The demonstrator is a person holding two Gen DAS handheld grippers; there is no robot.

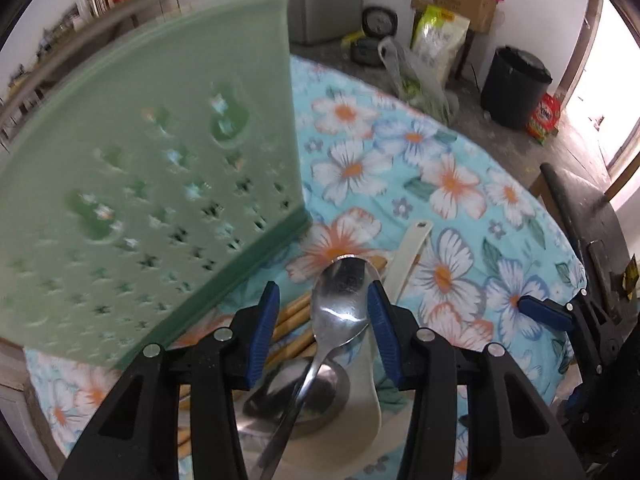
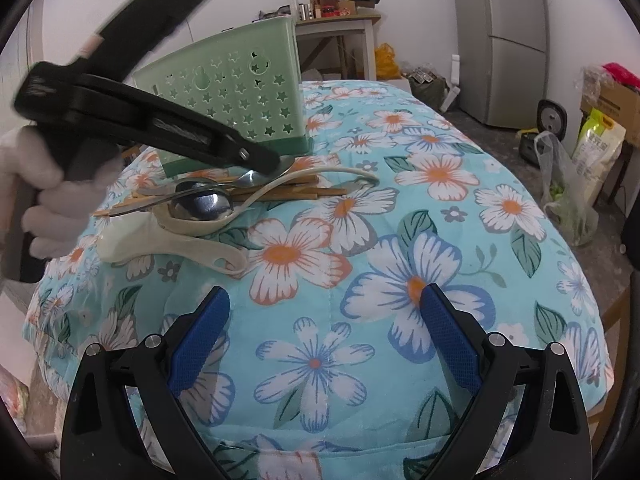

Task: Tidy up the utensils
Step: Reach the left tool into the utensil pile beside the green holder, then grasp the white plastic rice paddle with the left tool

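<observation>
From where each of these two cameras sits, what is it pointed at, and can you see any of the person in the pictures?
Left wrist: rides on the left gripper, looking along its blue fingers at a metal spoon between them, with the green holder close by; no hand shows.
Right wrist: rides on the right gripper, whose fingers stand wide apart, looking across the floral cloth at the utensil pile; the white-gloved left hand shows.
Shared: holder, spoon, cream rice paddle, and each view catches the other gripper.

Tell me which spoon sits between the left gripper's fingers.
The metal spoon with its bowl between the left gripper pads; the other steel spoon lies beneath it.
</observation>
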